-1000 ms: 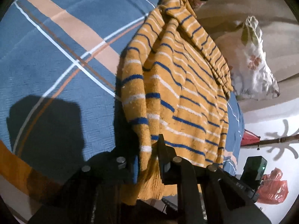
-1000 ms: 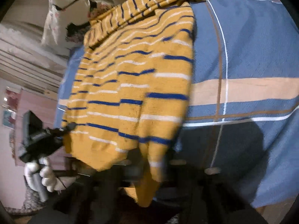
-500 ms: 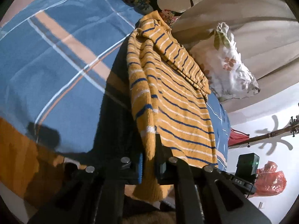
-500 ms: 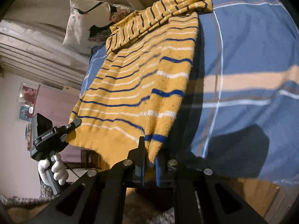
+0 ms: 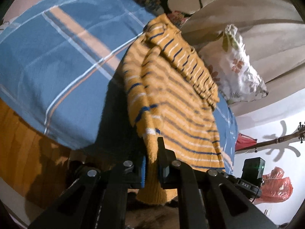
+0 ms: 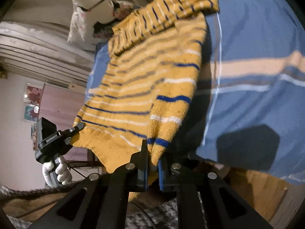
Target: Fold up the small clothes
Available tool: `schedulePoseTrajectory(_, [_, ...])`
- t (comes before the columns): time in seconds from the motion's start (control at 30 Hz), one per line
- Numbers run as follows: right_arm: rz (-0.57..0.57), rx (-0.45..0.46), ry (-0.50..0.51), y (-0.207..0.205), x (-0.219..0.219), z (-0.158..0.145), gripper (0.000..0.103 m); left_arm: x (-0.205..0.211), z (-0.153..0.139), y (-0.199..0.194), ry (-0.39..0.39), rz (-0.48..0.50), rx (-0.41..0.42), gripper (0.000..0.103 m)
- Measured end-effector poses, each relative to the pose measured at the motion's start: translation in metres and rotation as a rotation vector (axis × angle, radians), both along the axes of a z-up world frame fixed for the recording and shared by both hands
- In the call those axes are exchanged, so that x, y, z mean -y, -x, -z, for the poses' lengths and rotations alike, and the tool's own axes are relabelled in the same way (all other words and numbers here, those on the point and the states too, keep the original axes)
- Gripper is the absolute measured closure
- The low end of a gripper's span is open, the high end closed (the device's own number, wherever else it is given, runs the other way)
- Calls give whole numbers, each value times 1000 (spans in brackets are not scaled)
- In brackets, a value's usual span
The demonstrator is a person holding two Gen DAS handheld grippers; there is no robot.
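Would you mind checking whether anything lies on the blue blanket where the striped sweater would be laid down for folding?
Nothing visible does. Both tools, left and right, are shut on the sweater at its near edge, and the blanket beside it shows only shadow. The floral pillows sit beyond its far end.

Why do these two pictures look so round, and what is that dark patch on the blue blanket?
Both views are fisheye, so edges bend and corners go black. Right wrist view: hard light casts a blocky shadow on the blanket. Left wrist view: the sweater is slightly blurred.
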State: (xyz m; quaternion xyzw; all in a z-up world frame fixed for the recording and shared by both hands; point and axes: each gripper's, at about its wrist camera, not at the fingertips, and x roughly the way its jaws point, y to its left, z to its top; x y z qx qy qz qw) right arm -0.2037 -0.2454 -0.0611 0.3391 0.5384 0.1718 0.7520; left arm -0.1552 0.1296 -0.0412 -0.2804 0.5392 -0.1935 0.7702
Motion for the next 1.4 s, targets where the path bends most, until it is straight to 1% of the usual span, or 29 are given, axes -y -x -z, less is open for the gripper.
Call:
schedulePoseTrajectory(0.07, [16,33,-21,-15,6,-10,95,5,-9,-13,-5,-1,19,94])
schedulePoseTrajectory(0.13, [33,61,-46,-33,12,-19,95,13,-17,-34,-8,3,40,94])
schedulePoseTrajectory(0.23, [62,93,-79,-69,19,-31,95,27,-32,-80,-24,23,84,94])
schedulePoseTrajectory(0.33, [109,111,-70,-118,27,-38,95,53,-41,-145,-47,53,135,94])
schedulePoseTrajectory(0.4, [163,91,-93,-155,39,-31,94,65,-38,-181,-65,60,144,94])
schedulePoseTrajectory(0.47, [245,45,-148,-197,57,-14,93,79,-30,-225,-89,48,145,93])
schedulePoseTrajectory(0.53, [324,11,-142,-226,70,1,90,86,-17,-262,-113,32,132,93])
schedulePoseTrajectory(0.6, [399,-13,-120,-246,85,10,85,87,-6,-292,-98,15,100,93])
schedulePoseTrajectory(0.67, [464,-3,-73,-262,96,10,73,82,-1,-314,-58,4,79,93])
schedulePoseTrajectory(0.7, [477,9,-73,-266,98,10,69,81,-1,-319,-52,6,79,93])
schedulePoseTrajectory(0.77, [501,38,-44,-272,104,2,54,81,-2,-328,-49,23,84,93])
schedulePoseTrajectory(0.8, [514,71,-10,-273,107,-6,52,83,-2,-331,-47,33,81,92])
schedulePoseTrajectory(0.83, [518,86,16,-273,109,-12,50,84,-2,-332,-47,43,75,92])
schedulePoseTrajectory(0.87, [514,95,49,-271,110,-17,50,85,-2,-332,-47,51,75,91])
schedulePoseTrajectory(0.9, [500,103,89,-270,108,-26,50,86,-2,-331,-51,60,78,85])
schedulePoseTrajectory(0.93, [468,113,147,-270,101,-33,50,88,-3,-330,-59,70,83,83])
schedulePoseTrajectory(0.97, [444,118,181,-269,98,-36,50,89,-4,-329,-60,79,88,80])
schedulePoseTrajectory(1.0, [401,133,228,-270,92,-40,50,88,-5,-328,-55,86,91,80])
schedulePoseTrajectory(1.07, [281,178,341,-266,66,-48,50,83,-8,-327,-37,92,90,80])
schedulePoseTrajectory(1.17, [138,228,530,-264,26,-52,50,68,-20,-325,-29,66,117,79])
schedulePoseTrajectory(1.27, [55,296,642,-253,-1,-60,50,51,-37,-314,-59,22,158,79])
schedulePoseTrajectory(1.3, [43,312,656,-250,-5,-64,50,47,-42,-309,-69,17,175,78])
schedulePoseTrajectory(1.37, [-1,347,693,-245,-18,-65,46,47,-53,-297,-83,41,208,76])
schedulePoseTrajectory(1.4, [-30,358,720,-245,-25,-65,44,52,-55,-292,-89,69,223,71])
